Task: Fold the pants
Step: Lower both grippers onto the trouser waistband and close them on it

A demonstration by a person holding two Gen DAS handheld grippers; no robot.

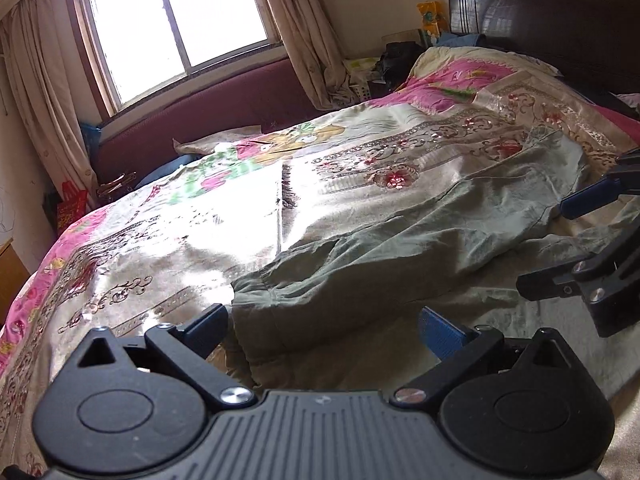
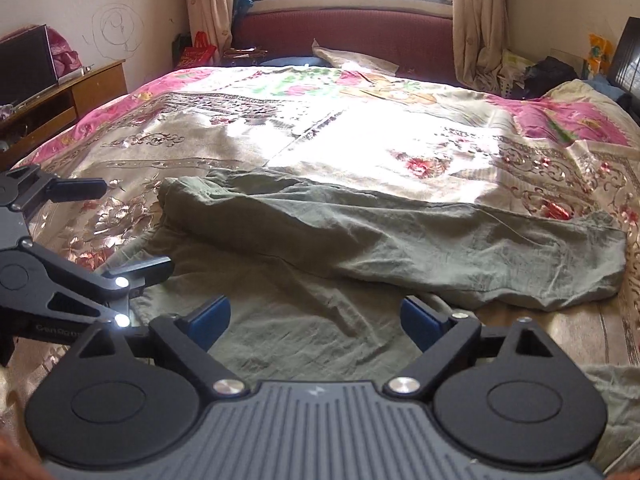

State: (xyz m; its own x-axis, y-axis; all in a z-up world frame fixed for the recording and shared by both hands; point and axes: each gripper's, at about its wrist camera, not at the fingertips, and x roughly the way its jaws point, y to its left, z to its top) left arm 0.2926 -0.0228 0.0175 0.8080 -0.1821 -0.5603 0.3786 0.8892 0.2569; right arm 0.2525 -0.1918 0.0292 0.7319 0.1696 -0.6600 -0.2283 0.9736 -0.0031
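Olive green pants (image 1: 400,240) lie on the bed's shiny floral bedspread (image 1: 160,240), one leg folded over the other. They also show in the right wrist view (image 2: 360,232), spread left to right. My left gripper (image 1: 324,330) is open and empty, just above the pants' near-left end. My right gripper (image 2: 316,320) is open and empty over the near pants fabric. The right gripper also shows in the left wrist view (image 1: 544,248) at the right edge, and the left gripper shows in the right wrist view (image 2: 136,228) at the left edge.
A dark wooden headboard (image 1: 560,20) and a pillow (image 1: 460,76) are at the far right. A maroon padded bench (image 2: 344,28) runs under the window (image 1: 176,28). A wooden cabinet (image 2: 60,92) stands left of the bed. Clutter (image 2: 532,72) sits by the curtain.
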